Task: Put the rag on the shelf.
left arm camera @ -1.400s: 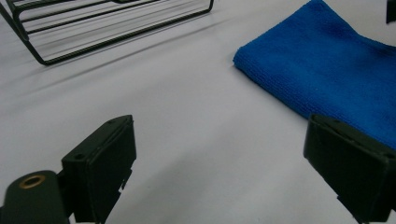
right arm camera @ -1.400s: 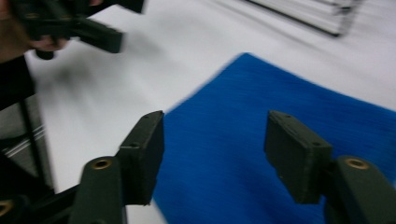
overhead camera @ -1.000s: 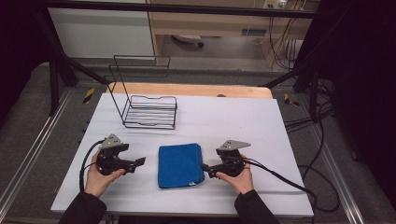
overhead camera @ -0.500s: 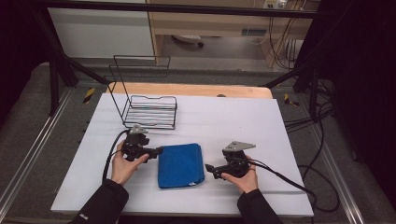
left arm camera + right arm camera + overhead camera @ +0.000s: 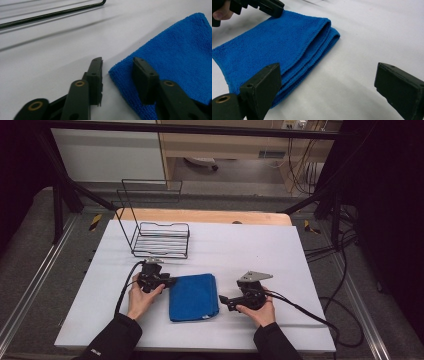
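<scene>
A wire rack (image 5: 161, 239) stands at upper left of the high view, well clear of the blue cloth (image 5: 193, 296), which lies folded at centre. My left gripper (image 5: 117, 68) has just been closing — its jaws are now narrow and straddle the cloth's corner, grip not certain. My right gripper (image 5: 327, 82) gapes wide beside the cloth's other edge — it holds nothing.
</scene>
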`<control>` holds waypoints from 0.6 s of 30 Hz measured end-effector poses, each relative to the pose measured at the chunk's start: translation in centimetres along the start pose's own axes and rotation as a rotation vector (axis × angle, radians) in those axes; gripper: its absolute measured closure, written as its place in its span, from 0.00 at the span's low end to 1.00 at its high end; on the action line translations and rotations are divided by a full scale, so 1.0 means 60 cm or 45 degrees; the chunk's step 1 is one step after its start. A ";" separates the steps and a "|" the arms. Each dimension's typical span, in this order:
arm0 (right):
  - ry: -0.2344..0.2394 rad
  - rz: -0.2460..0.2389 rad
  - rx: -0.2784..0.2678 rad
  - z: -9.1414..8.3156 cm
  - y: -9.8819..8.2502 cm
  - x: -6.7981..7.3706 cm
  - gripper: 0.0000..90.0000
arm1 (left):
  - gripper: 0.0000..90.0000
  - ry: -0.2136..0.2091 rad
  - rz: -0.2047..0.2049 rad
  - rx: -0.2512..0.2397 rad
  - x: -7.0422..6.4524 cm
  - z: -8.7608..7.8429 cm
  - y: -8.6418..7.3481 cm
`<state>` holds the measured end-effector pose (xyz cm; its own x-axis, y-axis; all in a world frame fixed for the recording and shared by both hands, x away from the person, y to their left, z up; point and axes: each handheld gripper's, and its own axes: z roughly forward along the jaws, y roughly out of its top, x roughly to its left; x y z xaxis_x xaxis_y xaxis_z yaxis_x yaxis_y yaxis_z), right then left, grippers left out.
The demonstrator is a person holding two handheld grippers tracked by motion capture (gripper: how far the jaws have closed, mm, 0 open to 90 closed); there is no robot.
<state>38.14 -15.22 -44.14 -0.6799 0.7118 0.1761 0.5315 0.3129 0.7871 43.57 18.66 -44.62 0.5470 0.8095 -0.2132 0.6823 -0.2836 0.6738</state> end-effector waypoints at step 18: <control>0.014 0.035 -0.031 0.015 0.030 -0.002 0.06 | 0.93 -0.011 0.027 -0.010 -0.012 0.006 -0.004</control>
<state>39.62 -14.17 -43.30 -0.6708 0.7130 0.2041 0.5375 0.2777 0.7962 43.15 17.95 -44.87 0.5654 0.7989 -0.2051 0.6667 -0.2962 0.6839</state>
